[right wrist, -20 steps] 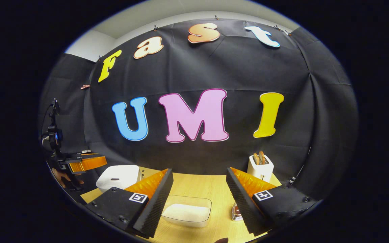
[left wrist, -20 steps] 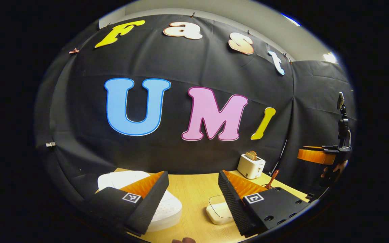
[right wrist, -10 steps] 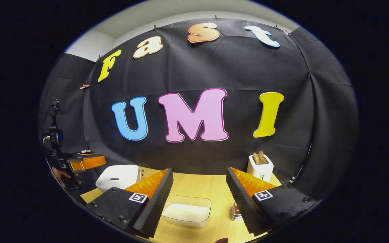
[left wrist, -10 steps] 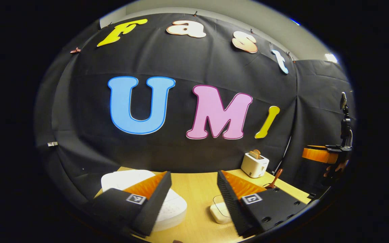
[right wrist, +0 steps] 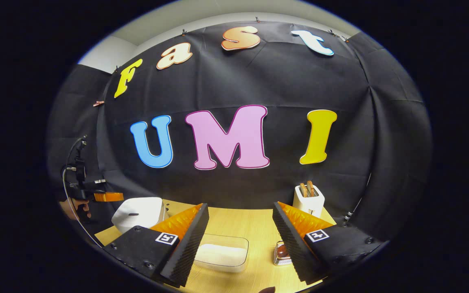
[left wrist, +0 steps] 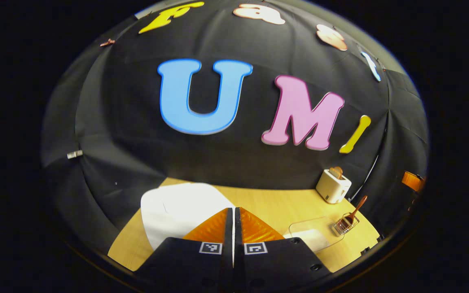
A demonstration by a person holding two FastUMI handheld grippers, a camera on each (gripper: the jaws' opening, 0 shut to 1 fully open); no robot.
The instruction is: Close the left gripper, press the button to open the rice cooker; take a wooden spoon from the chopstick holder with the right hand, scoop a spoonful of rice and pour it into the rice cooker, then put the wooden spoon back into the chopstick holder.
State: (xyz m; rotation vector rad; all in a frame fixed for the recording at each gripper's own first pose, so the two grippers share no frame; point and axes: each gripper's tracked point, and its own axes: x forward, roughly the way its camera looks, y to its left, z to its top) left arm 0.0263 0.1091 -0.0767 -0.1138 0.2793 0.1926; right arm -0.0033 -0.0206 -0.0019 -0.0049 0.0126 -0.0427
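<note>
Now the left gripper (left wrist: 233,213) sits at the bottom centre of the left gripper view with its two fingers pressed flat together on nothing, pitched down over the white rice cooker (left wrist: 179,211), lid down, at lower left. Half a second ago those fingers stood wide apart and the camera looked more level — the wall has since slid up the frame. In the right gripper view the right gripper (right wrist: 240,228) has barely shifted: fingers spread wide and empty at the bottom, with the clear rice container (right wrist: 222,253) between them. One wooden spoon (left wrist: 356,208) leans in the one chopstick holder (left wrist: 343,223) at the lower right of the left gripper view, just beside the container. One white toaster (right wrist: 307,200) stands at the table's (right wrist: 250,221) far right edge — two slices in it
</note>
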